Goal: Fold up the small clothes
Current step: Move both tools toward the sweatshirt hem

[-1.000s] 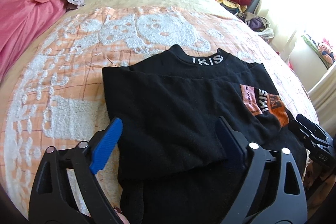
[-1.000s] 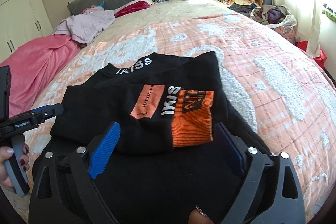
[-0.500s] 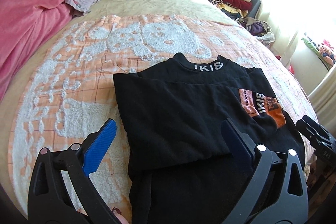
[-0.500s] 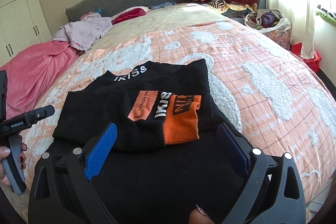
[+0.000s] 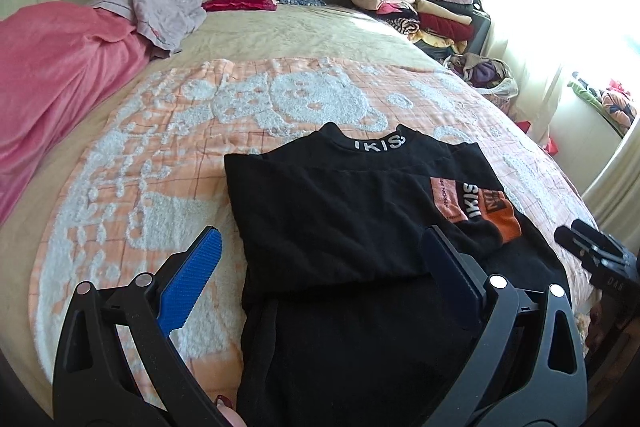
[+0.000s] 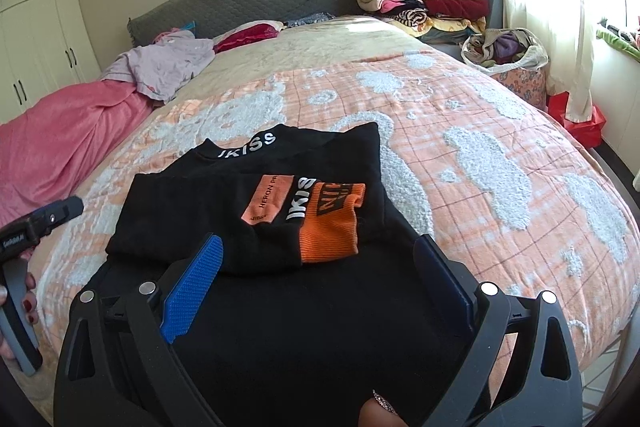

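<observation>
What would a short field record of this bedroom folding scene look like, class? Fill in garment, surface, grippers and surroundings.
garment: black sweater, sleeves folded in, orange cuff on top
surface: orange and white blanket on the bed
left hand-held gripper: open, holding nothing
right hand-held gripper: open, holding nothing
surroundings: pile of folded clothes beside the headboard, pink blanket along the bed's left

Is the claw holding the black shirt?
No, in the right wrist view the right claw is wide open above the black shirt, which lies flat on the bed.

Matt black knit top, tufted bedspread
</observation>
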Tool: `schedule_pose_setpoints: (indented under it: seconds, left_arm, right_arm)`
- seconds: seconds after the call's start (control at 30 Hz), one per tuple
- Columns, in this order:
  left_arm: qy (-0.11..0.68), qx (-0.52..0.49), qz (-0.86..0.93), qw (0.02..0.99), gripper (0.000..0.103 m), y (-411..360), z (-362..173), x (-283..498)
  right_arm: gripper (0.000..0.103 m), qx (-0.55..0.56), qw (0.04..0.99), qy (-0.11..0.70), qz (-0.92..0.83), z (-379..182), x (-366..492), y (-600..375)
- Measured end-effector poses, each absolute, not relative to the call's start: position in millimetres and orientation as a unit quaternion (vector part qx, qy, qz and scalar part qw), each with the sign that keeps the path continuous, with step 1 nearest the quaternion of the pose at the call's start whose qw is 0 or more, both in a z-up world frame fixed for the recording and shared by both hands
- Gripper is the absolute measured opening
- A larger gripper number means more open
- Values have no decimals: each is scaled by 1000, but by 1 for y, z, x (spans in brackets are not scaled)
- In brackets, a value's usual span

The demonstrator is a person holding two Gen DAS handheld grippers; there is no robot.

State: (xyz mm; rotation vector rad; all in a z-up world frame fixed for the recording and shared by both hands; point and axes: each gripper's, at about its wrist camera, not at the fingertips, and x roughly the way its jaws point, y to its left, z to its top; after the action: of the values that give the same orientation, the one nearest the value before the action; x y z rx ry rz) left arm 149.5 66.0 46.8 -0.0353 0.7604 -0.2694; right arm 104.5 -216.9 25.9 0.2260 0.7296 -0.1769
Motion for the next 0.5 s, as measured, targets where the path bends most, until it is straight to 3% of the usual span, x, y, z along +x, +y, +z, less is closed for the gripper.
schedule_pose_setpoints:
  seconds: [0.5]
  left_arm:
    - [364, -51, -104, 924, 93, 92, 35, 100]
  right_arm:
    - [96, 106, 929, 347, -79, 36, 81, -215]
